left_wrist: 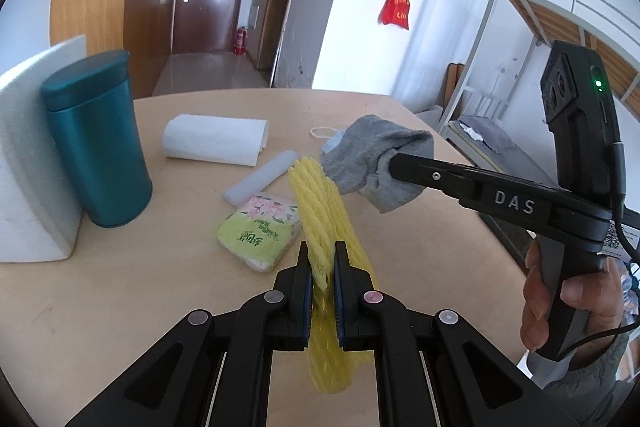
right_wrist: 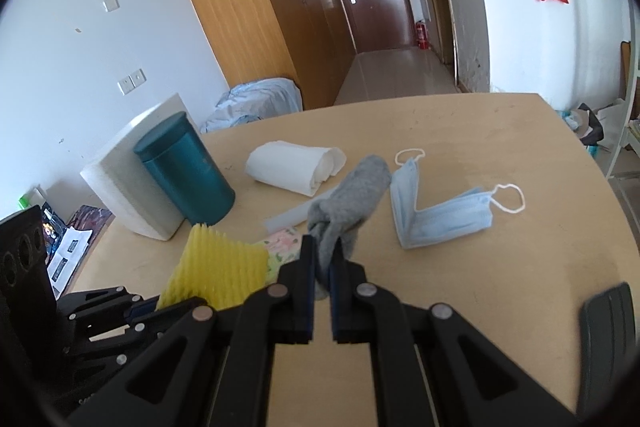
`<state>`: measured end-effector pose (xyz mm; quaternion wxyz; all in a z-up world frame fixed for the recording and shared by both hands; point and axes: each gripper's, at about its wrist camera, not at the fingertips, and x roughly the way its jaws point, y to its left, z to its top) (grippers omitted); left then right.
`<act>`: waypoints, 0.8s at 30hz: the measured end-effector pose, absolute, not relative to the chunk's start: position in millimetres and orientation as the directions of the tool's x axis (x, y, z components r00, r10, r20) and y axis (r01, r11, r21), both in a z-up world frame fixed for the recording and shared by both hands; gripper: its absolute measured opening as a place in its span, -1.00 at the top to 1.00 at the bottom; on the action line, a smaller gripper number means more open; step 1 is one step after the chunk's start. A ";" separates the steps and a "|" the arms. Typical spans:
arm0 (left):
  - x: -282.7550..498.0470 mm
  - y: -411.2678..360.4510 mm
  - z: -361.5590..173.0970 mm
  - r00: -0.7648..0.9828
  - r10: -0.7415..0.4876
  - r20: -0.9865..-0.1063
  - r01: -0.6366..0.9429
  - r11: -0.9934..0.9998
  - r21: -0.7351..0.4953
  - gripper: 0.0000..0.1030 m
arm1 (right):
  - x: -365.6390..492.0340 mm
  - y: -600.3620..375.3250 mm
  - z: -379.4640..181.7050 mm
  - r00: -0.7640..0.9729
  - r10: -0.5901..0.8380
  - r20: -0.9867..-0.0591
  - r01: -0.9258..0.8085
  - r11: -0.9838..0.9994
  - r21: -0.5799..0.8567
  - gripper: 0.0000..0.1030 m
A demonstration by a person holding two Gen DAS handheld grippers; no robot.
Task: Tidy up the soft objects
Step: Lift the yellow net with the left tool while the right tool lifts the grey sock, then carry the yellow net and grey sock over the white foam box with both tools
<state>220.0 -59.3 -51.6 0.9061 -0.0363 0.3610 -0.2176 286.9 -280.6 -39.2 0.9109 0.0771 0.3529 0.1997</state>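
Note:
My left gripper (left_wrist: 323, 255) is shut on a yellow foam net sleeve (left_wrist: 318, 199), held above the table; the sleeve also shows in the right wrist view (right_wrist: 220, 267). My right gripper (right_wrist: 323, 255) is shut on a grey sock (right_wrist: 352, 195), lifted above the table; in the left wrist view the sock (left_wrist: 372, 155) hangs from the right gripper's fingertips (left_wrist: 400, 163). On the table lie a tissue pack (left_wrist: 260, 231), a white foam strip (left_wrist: 260, 179), a white paper roll (left_wrist: 216, 143) and a folded blue face mask (right_wrist: 436, 215).
A teal canister (left_wrist: 96, 143) stands at the left against a white foam block (left_wrist: 24, 163). The round wooden table (left_wrist: 100, 307) ends at a far edge before a corridor. A bunk bed (left_wrist: 560, 27) stands to the right.

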 end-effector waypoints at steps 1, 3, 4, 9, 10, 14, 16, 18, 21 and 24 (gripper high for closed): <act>215.2 -58.4 -49.7 0.650 -0.418 -0.634 0.367 0.904 -0.219 0.82 | 281.6 -281.4 -37.5 0.677 0.415 -0.608 -0.307 0.910 0.280 0.85; 206.5 -57.0 -47.0 0.657 -0.415 -0.630 0.367 0.905 -0.214 0.82 | 271.3 -281.8 -34.9 0.688 0.409 -0.599 -0.306 0.912 0.272 0.85; 203.8 -56.9 -45.9 0.658 -0.414 -0.629 0.367 0.906 -0.212 0.82 | 264.9 -281.6 -33.7 0.693 0.406 -0.596 -0.305 0.914 0.268 0.85; 177.0 -53.1 -39.8 0.674 -0.409 -0.615 0.373 0.907 -0.195 0.82 | 236.0 -280.3 -30.2 0.709 0.401 -0.580 -0.304 0.916 0.262 0.85; 173.1 -52.1 -38.9 0.677 -0.410 -0.612 0.374 0.907 -0.194 0.82 | 227.6 -279.3 -29.6 0.712 0.400 -0.577 -0.305 0.916 0.259 0.85; 148.8 -43.7 -33.0 0.697 -0.408 -0.590 0.374 0.909 -0.186 0.82 | 203.5 -276.1 -26.6 0.725 0.400 -0.561 -0.310 0.917 0.252 0.85; 139.3 -40.0 -30.4 0.706 -0.403 -0.582 0.370 0.911 -0.183 0.82 | 189.7 -273.7 -25.3 0.732 0.399 -0.553 -0.314 0.917 0.247 0.84; 128.5 -36.2 -28.0 0.716 -0.401 -0.572 0.367 0.913 -0.180 0.82 | 177.6 -272.7 -24.1 0.735 0.403 -0.545 -0.317 0.915 0.250 0.84; 107.6 -29.2 -22.4 0.735 -0.395 -0.550 0.364 0.915 -0.171 0.82 | 158.3 -269.0 -22.1 0.746 0.404 -0.530 -0.321 0.915 0.246 0.84; 89.5 -24.0 -20.4 0.745 -0.395 -0.537 0.365 0.916 -0.167 0.82 | 140.1 -268.3 -21.1 0.754 0.407 -0.516 -0.325 0.913 0.247 0.85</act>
